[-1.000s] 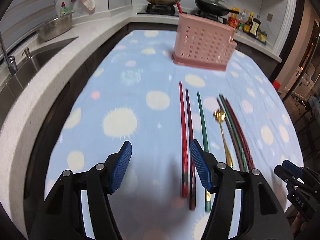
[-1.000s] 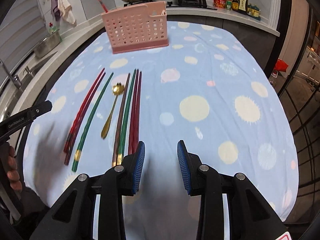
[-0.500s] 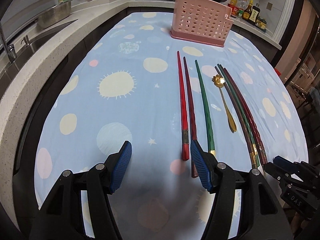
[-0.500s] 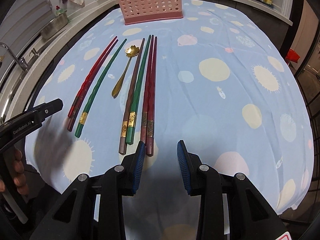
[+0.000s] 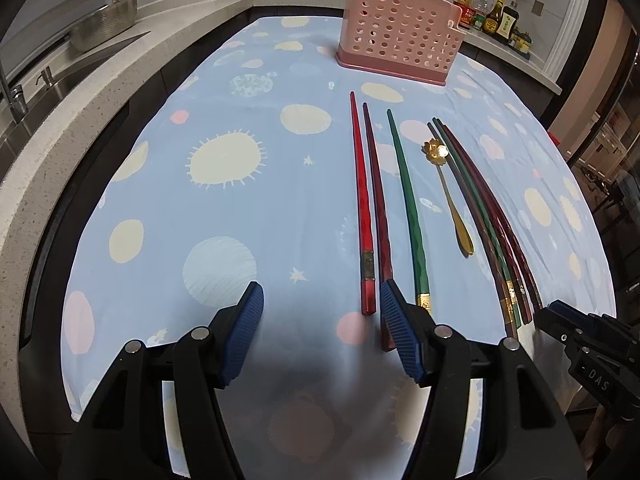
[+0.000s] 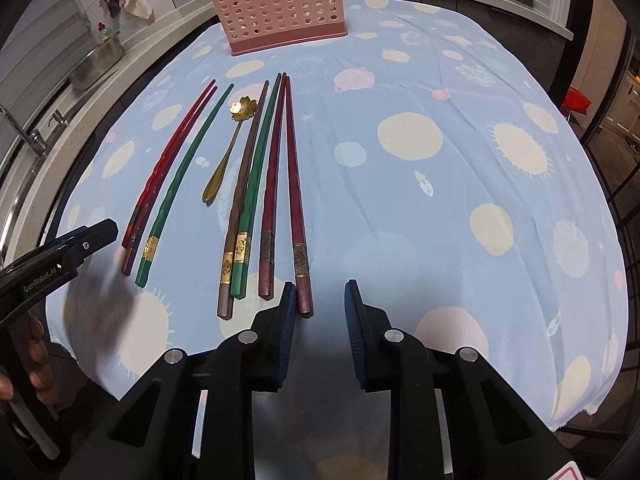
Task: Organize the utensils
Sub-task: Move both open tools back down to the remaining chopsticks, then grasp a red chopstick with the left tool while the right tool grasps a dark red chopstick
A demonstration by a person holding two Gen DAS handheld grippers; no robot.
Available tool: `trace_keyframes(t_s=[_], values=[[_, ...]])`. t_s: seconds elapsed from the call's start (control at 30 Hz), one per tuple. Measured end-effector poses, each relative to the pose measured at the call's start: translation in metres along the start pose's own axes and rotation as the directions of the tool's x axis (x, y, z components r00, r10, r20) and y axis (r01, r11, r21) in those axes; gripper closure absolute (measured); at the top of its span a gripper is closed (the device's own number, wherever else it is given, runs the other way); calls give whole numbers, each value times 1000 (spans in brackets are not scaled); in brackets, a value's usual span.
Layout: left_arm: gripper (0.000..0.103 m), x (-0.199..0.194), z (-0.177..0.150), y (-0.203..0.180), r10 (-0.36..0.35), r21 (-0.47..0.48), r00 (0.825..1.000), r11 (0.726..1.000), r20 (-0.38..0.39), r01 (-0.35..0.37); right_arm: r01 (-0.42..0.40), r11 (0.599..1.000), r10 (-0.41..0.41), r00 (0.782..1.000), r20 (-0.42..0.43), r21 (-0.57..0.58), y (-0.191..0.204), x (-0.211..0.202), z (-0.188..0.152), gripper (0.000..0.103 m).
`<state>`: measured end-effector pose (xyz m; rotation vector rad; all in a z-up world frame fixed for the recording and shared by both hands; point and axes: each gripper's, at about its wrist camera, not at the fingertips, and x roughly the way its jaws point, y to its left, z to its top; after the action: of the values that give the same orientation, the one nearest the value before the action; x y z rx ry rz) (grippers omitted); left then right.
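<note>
Jaws of the left gripper (image 5: 320, 322) stand spread, empty, beside the red chopsticks (image 5: 363, 208); the right gripper (image 6: 320, 312) is closing on nothing, near the maroon chopstick (image 6: 295, 208). Far off, a perforated pink basket (image 6: 280, 8) holds one red utensil. "GenRoboAI" marks the left gripper's black body.

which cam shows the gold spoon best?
Right wrist: the gold spoon lies unobstructed, flower-shaped bowl to handle tip, between the chopsticks. Left wrist also shows it whole, but farther to the side.
</note>
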<state>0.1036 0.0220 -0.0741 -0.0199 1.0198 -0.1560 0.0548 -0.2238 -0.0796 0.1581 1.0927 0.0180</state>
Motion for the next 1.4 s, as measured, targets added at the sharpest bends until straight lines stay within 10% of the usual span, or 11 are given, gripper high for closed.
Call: trace_keyframes(t_s=[0.93,1.2,1.4], values=[[48,26,15,-4,21,16,1000,1000,-10,-21,-4,1000,5,1000,21,-21,9,16,23,88],[87,26,15,-11,-14,42,1000,999,-2,14,-1,1000,2,1000,27,-26,10,17,24,92],[96,26,15,-7,-64,13,998,998,-14,64,-5,1000,6,1000,29,-21,10,16,23,95]])
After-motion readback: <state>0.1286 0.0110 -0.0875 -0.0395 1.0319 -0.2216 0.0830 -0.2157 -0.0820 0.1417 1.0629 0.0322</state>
